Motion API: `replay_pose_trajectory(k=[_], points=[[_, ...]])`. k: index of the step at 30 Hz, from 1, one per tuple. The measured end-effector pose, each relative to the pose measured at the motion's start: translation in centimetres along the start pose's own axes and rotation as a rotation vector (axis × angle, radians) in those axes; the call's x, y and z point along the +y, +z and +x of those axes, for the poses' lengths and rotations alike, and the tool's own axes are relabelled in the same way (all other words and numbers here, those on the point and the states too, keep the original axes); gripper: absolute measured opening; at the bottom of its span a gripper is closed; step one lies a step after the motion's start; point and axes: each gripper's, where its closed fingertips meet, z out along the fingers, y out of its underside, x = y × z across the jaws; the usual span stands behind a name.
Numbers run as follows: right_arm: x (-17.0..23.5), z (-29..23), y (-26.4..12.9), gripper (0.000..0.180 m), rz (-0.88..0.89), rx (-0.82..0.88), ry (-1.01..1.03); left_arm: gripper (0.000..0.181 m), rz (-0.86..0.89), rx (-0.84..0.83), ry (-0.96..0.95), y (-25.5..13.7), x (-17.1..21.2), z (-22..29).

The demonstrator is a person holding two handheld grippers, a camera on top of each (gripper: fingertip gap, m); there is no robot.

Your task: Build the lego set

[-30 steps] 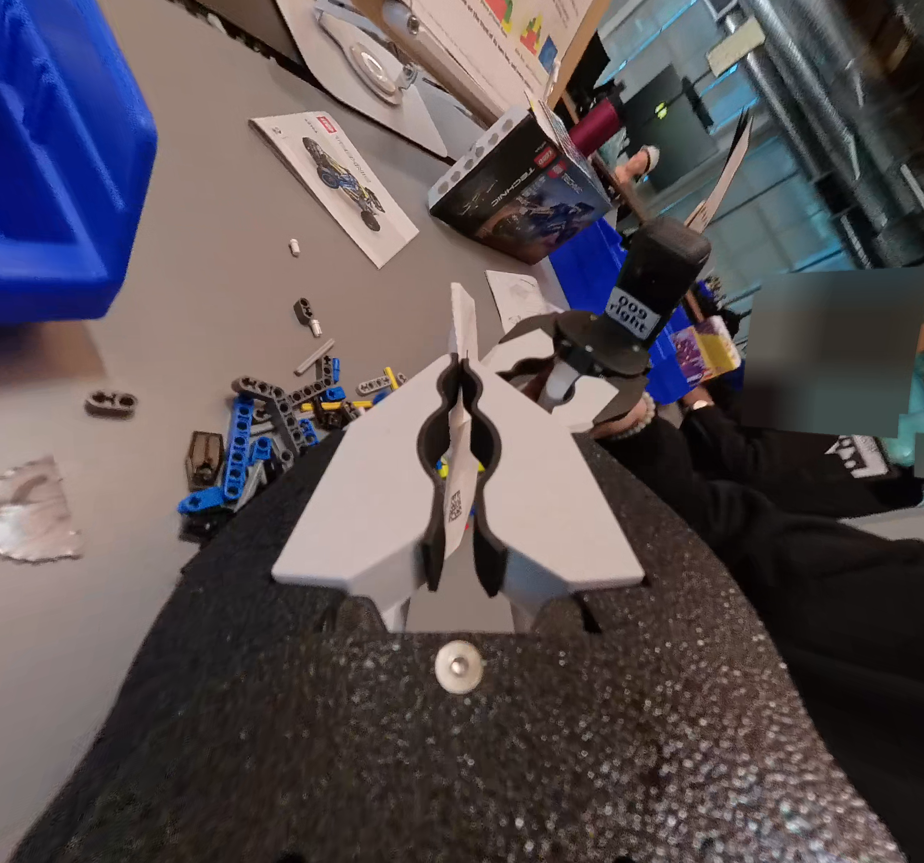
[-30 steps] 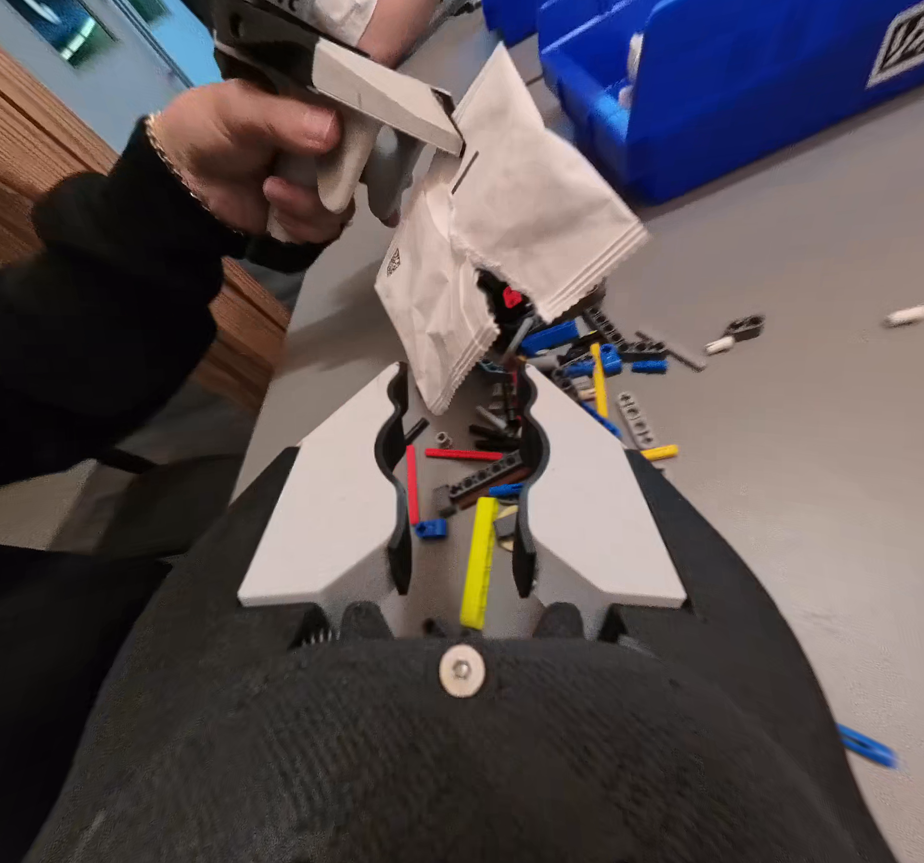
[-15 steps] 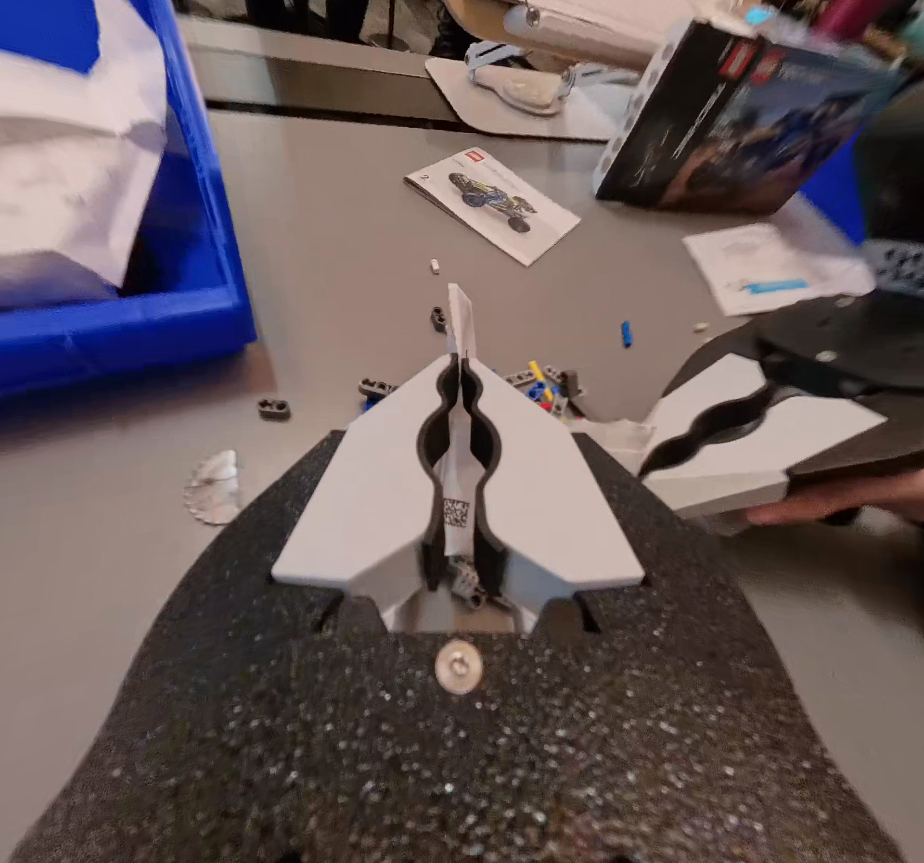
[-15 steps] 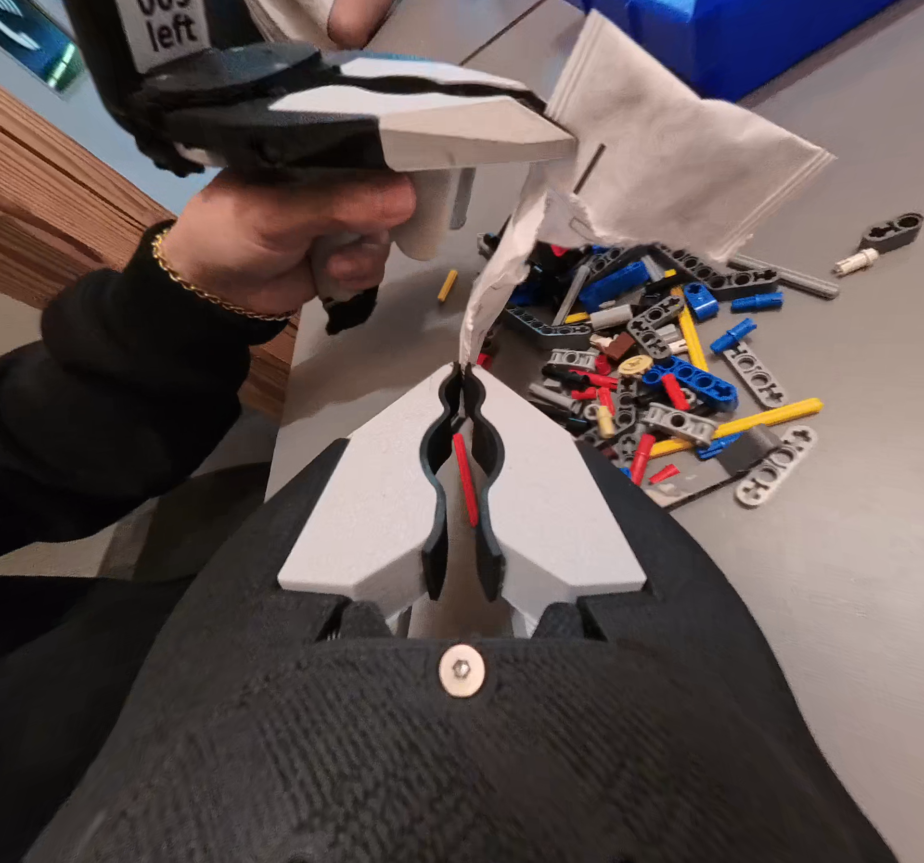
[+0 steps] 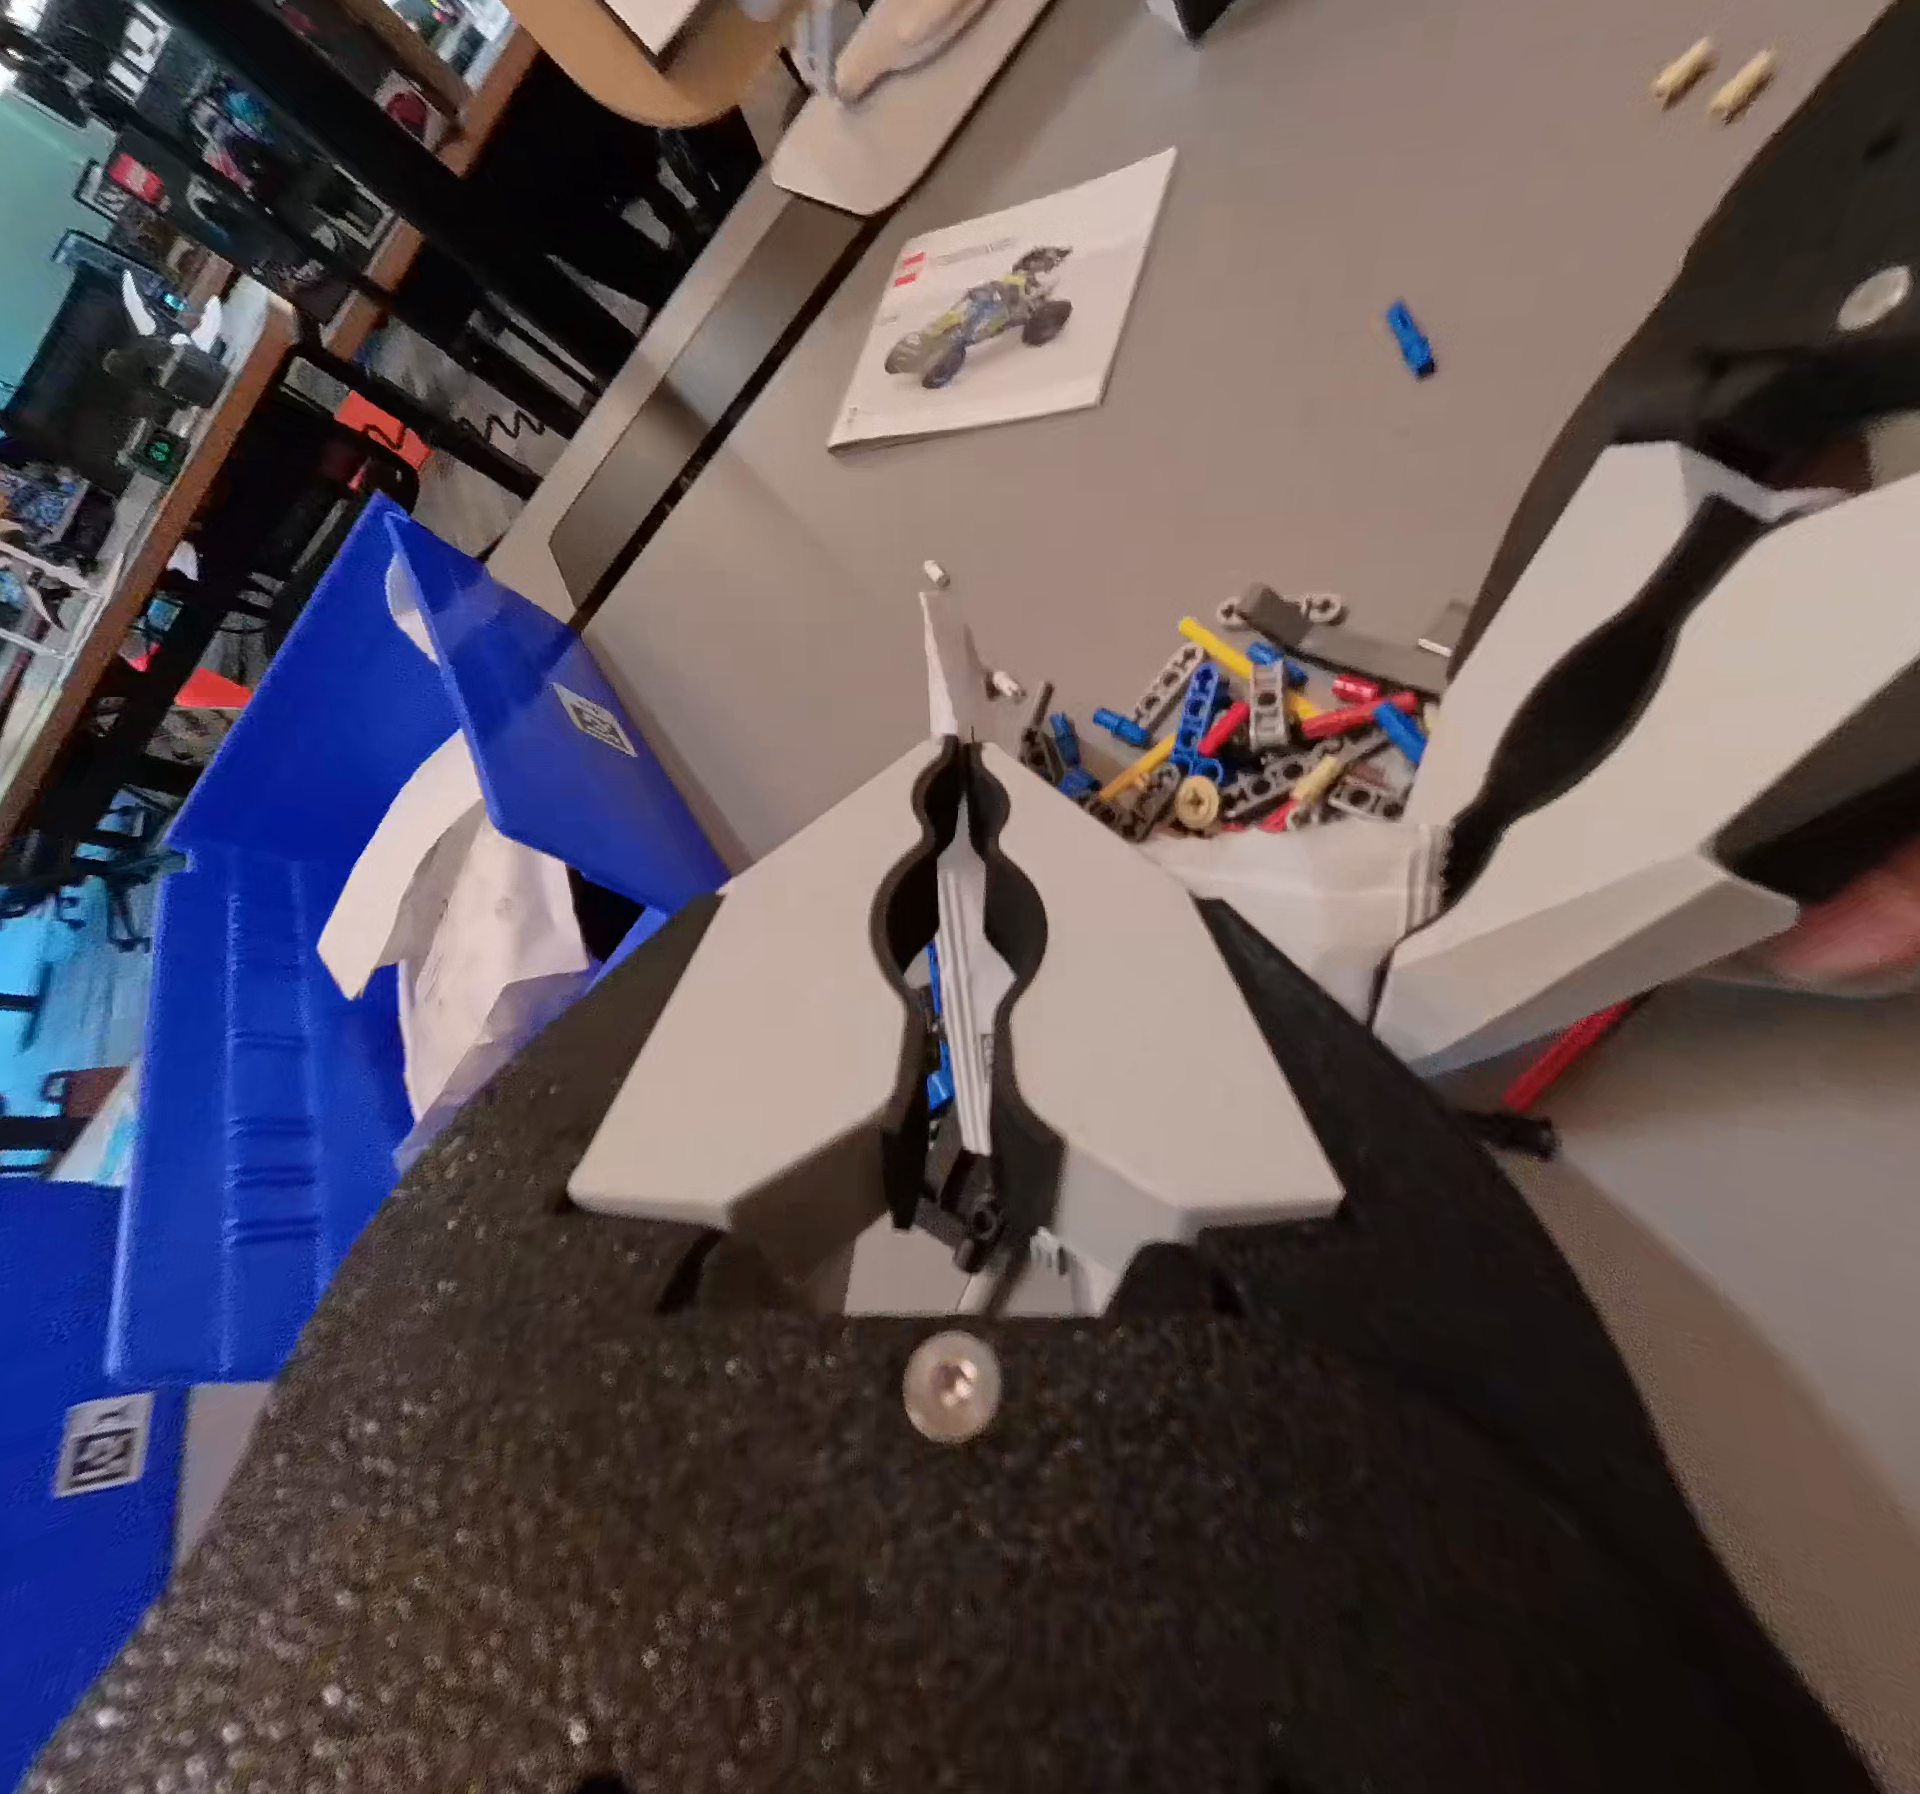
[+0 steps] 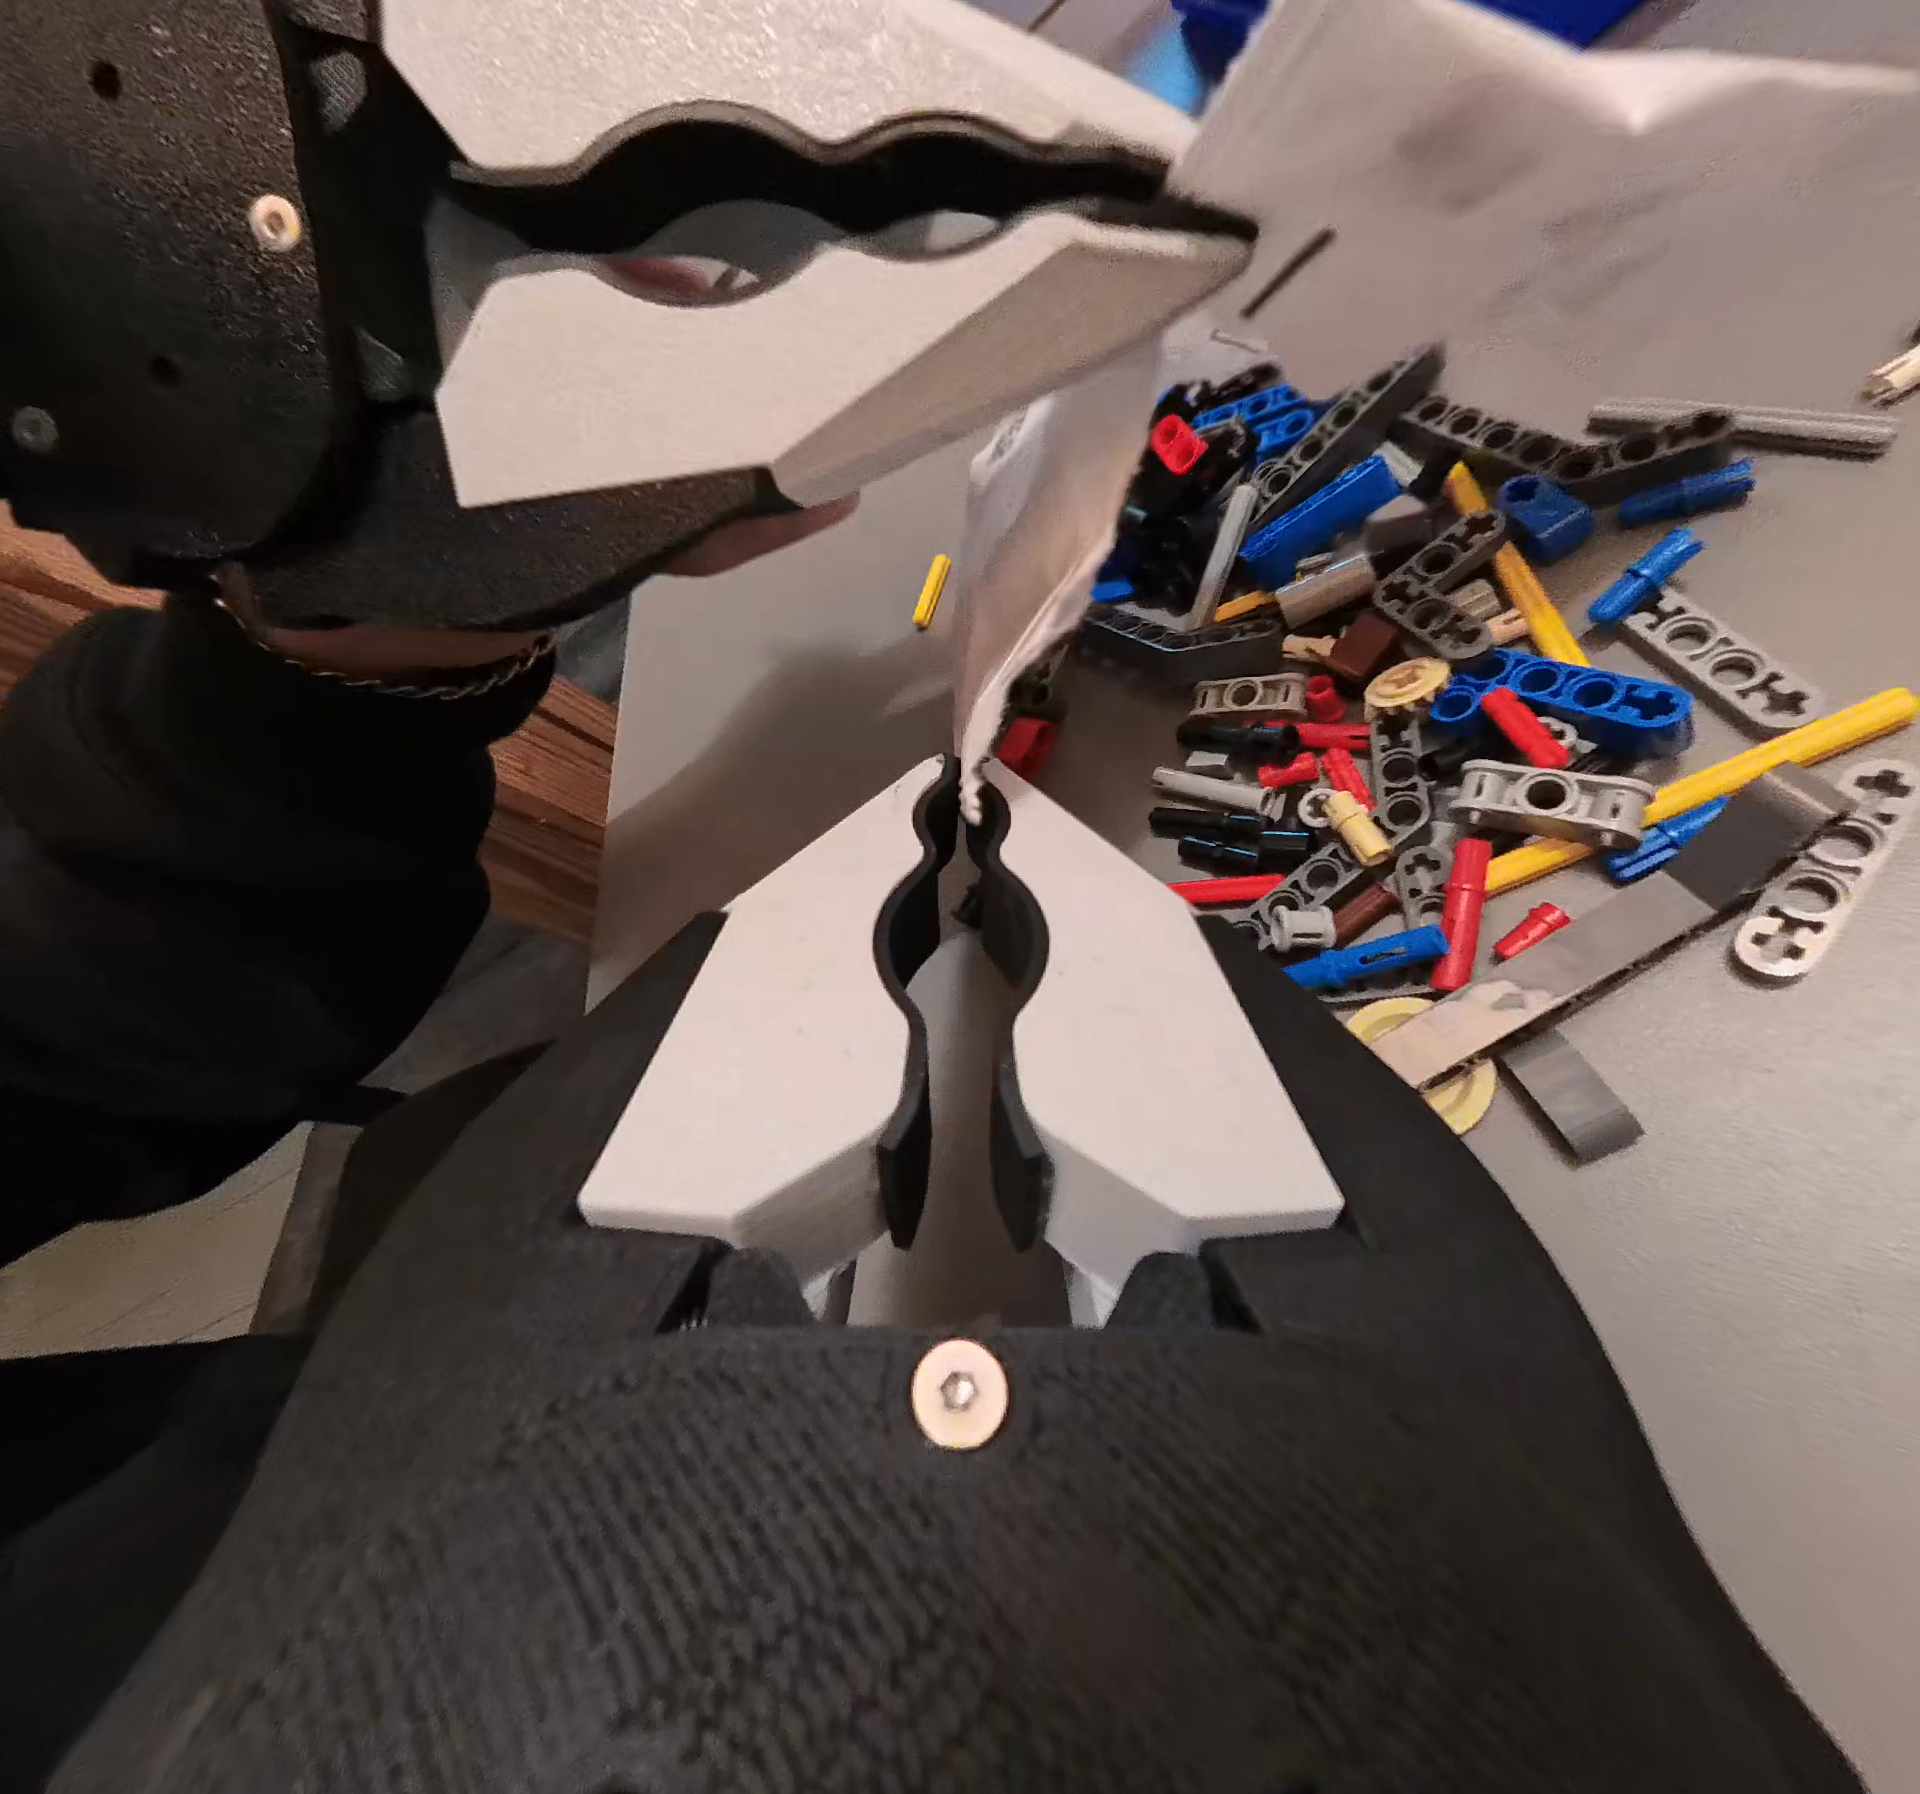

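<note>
2 grippers pinch 1 paper bag: in my left wrist view, the left gripper [image 5: 961, 757] clamps the bag [image 5: 961, 923]; right wrist view, my right gripper [image 6: 961, 788] nips its corner above the Lego pile [image 6: 1455, 705], so I'd shake gently, keeping pieces on the table [image 6: 1766, 1225]

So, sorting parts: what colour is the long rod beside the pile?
Yellow rod, clearest in the right wrist view.

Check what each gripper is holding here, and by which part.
Both hold the same white paper bag. The left gripper pinches its upper edge; the right gripper pinches a lower torn corner. Bricks lie on the table below.
</note>
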Motion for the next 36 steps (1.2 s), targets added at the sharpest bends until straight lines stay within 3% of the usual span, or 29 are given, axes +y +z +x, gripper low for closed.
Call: replay_pose_trajectory(k=[8,12,18,20,23,27,30,34,36], points=[[-0.5,-0.6,0.1,0.0,0.003,0.003,-0.063,0.0,0.091,-0.002,-0.082,-0.3,-0.7,-0.2],[-1.3,-0.8,-0.6,0.0,0.025,-0.006,-0.123,0.0,0.22,0.085,-0.491,-1.2,-1.1,-1.4],[-1.8,-0.5,-3.1,0.045,-0.006,0.018,-0.372,0.0,0.386,0.403,-1.161,-2.6,-0.8,-3.1],[-2.5,-0.5,-5.0,0.048,0.011,0.006,-0.415,0.0,0.447,0.533,-1.275,-3.3,-1.3,-3.4],[-3.8,1.0,-8.1,0.054,0.048,0.064,-0.519,0.0,0.477,0.669,-1.298,-4.0,-1.9,-3.1],[-7.5,4.0,-10.0,0.074,0.177,0.345,-0.848,0.0,0.419,0.841,-1.39,-3.9,-2.6,-2.1],[-8.5,4.2,-9.3,0.072,0.151,0.522,-1.257,0.0,0.364,1.008,-1.478,-3.9,-3.5,-1.1],[-8.9,3.1,-8.2,0.06,0.205,0.598,-1.637,0.0,0.287,1.104,-1.489,-3.8,-3.9,0.1],[-8.9,1.4,-8.0,0.032,0.268,0.615,-1.764,0.0,0.252,1.119,-1.478,-3.7,-3.9,0.5]])
